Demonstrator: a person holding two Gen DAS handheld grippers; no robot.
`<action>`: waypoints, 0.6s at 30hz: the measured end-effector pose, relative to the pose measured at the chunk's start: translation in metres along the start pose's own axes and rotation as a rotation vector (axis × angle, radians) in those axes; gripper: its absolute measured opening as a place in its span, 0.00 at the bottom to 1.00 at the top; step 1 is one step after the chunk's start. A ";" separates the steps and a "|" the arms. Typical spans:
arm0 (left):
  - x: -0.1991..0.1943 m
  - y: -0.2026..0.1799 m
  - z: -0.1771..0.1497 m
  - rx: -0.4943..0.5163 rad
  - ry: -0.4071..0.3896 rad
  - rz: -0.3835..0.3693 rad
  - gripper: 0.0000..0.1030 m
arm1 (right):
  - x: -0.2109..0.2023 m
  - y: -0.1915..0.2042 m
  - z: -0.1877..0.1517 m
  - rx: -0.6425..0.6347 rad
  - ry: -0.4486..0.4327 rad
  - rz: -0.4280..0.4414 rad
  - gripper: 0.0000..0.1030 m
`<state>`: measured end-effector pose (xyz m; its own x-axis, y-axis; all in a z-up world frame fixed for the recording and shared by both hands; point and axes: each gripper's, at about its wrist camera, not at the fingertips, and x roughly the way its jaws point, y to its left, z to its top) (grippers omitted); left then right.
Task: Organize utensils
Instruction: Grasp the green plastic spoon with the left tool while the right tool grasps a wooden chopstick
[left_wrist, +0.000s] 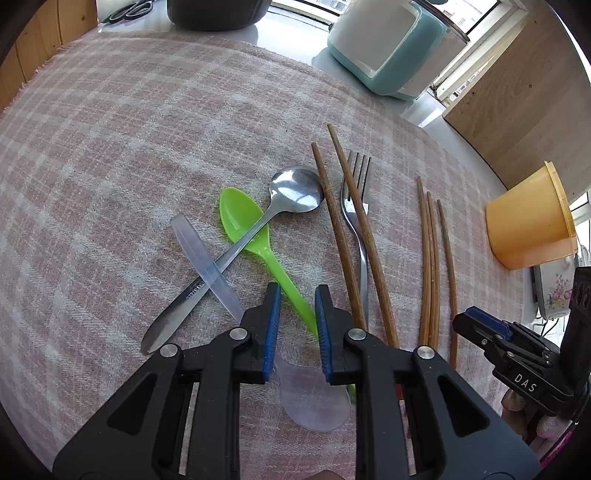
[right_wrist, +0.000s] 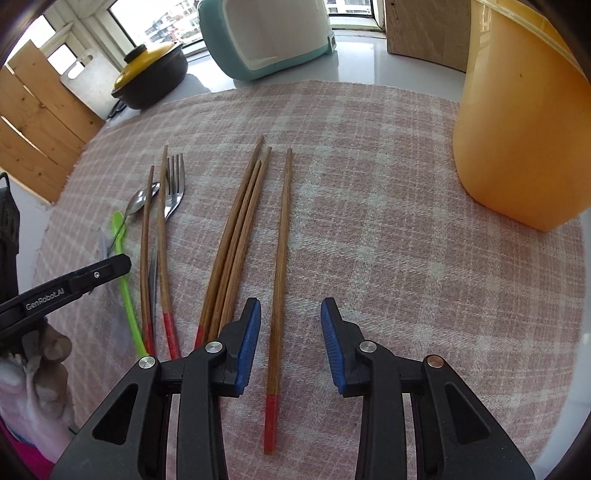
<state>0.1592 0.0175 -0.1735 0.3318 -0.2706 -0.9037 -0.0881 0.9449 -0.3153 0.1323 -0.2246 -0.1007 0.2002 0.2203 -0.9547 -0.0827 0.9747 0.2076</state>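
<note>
On the pink-and-white checked cloth (right_wrist: 369, 221), the lone red-tipped wooden chopstick (right_wrist: 279, 258) lies between the spread blue pads of the right gripper (right_wrist: 290, 343), which is open and holds nothing. It looks light, stiff and thin, likely to roll, so a pinch near mid-shaft seems safest. The left gripper (left_wrist: 296, 328), also open and empty, straddles the slim lime-green plastic spoon (left_wrist: 255, 236), probably slick and flexible; its handle is crossed by the stainless steel spoon (left_wrist: 258, 225).
</note>
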 end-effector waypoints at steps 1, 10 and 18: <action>0.000 -0.002 0.000 0.009 -0.004 0.016 0.17 | 0.001 0.000 0.001 -0.003 0.003 0.003 0.31; 0.003 -0.005 0.001 0.022 -0.040 0.048 0.08 | 0.010 0.006 0.018 -0.032 0.022 -0.033 0.28; 0.001 0.004 0.000 0.003 -0.041 0.008 0.05 | 0.019 0.022 0.026 -0.161 0.065 -0.140 0.13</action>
<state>0.1589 0.0212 -0.1760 0.3690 -0.2551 -0.8938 -0.0879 0.9477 -0.3067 0.1596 -0.1978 -0.1090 0.1576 0.0755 -0.9846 -0.2148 0.9758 0.0404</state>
